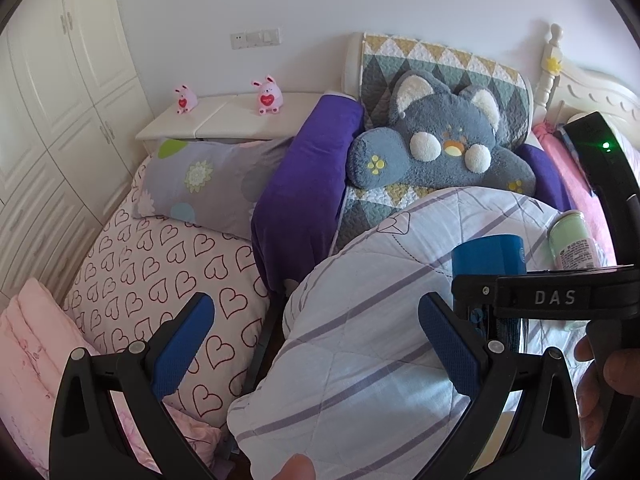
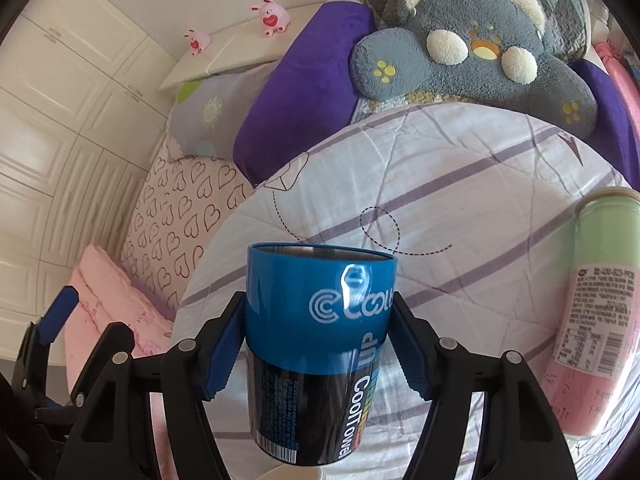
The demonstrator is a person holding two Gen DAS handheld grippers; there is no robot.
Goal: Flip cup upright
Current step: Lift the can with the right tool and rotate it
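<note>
My right tool (image 2: 318, 336) is clamped on the blue cup (image 2: 320, 344), one blue pad pressed on each side of its middle. The cup stands with its open rim up and away from me, and its barcode end is nearest the camera; I cannot tell whether its base touches anything. Beyond the cup lies the white quilt (image 2: 460, 208) with purple stripes. To the right of the tool a green and pink can (image 2: 596, 308) lies on that quilt, apart from the cup. Far ahead a grey plush cat (image 2: 472, 40) leans against a purple cushion (image 2: 296, 96).

My left tool (image 1: 316, 344) is spread wide with nothing between its pads, and it hangs over the edge of the quilt (image 1: 360, 340) and the heart-print sheet (image 1: 160, 256). From there the cup (image 1: 488, 256) is ahead and to the right, just behind the right tool's black frame. The can (image 1: 572, 240) is farther right.
</note>
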